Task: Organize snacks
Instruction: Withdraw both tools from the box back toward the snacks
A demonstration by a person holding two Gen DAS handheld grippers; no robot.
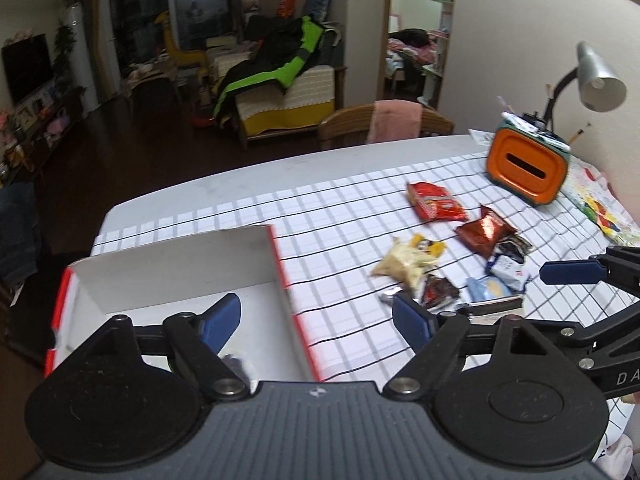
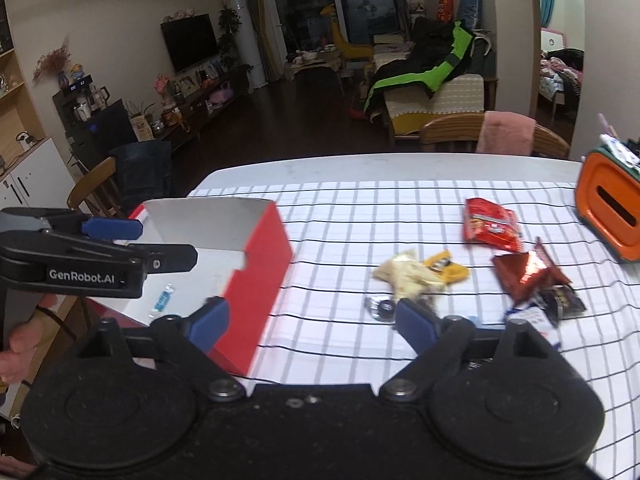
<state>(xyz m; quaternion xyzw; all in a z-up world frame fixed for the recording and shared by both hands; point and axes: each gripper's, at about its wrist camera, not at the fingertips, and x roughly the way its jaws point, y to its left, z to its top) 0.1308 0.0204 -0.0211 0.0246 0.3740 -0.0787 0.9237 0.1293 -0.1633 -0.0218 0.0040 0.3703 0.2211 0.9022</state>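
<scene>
A red box with a white inside (image 1: 180,264) stands open on the checked tablecloth; it also shows in the right wrist view (image 2: 256,276) with a small blue packet (image 2: 163,299) inside. Several snack packets lie to its right: a red bag (image 1: 436,201), a shiny red-brown bag (image 1: 486,232), a pale yellow bag (image 1: 404,266) and small dark and blue-white packets (image 1: 504,268). My left gripper (image 1: 316,318) is open and empty over the box's right wall. My right gripper (image 2: 310,320) is open and empty between the box and the snacks.
An orange and green container (image 1: 528,168) with pens stands at the back right beside a grey desk lamp (image 1: 596,76). A wooden chair with a pink towel (image 1: 394,122) is behind the table. A colourful sheet (image 1: 600,204) lies by the right edge.
</scene>
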